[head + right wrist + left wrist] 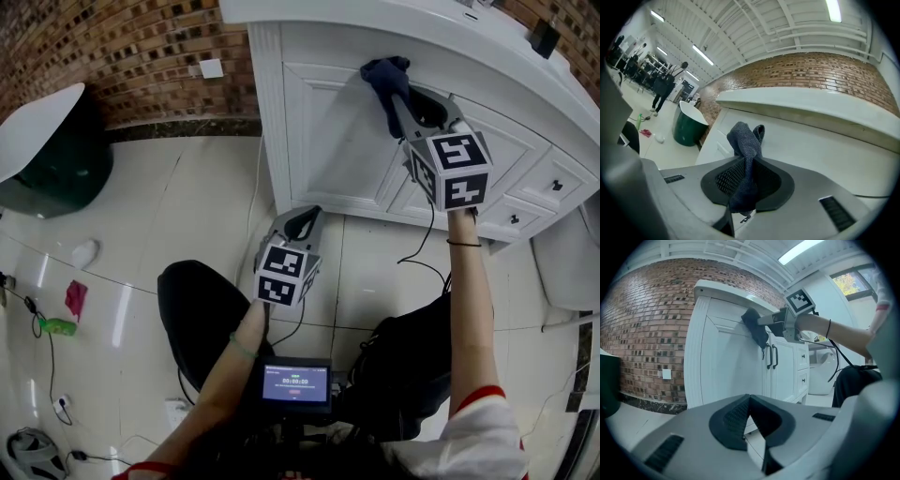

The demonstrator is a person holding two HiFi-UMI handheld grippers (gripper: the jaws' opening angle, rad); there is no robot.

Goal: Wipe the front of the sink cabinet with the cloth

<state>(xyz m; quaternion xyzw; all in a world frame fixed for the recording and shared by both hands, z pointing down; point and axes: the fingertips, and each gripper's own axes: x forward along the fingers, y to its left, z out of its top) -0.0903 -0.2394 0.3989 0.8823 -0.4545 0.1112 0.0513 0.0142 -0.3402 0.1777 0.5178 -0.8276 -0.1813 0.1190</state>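
I am stretching my right arm straight out to the cabinet (328,141). The right tool (401,98) is clamping the dark cloth (384,73) and holding it against the upper door panel. I am keeping my left arm bent, with the left tool (302,223) low before the cabinet's base, jaws together and empty.
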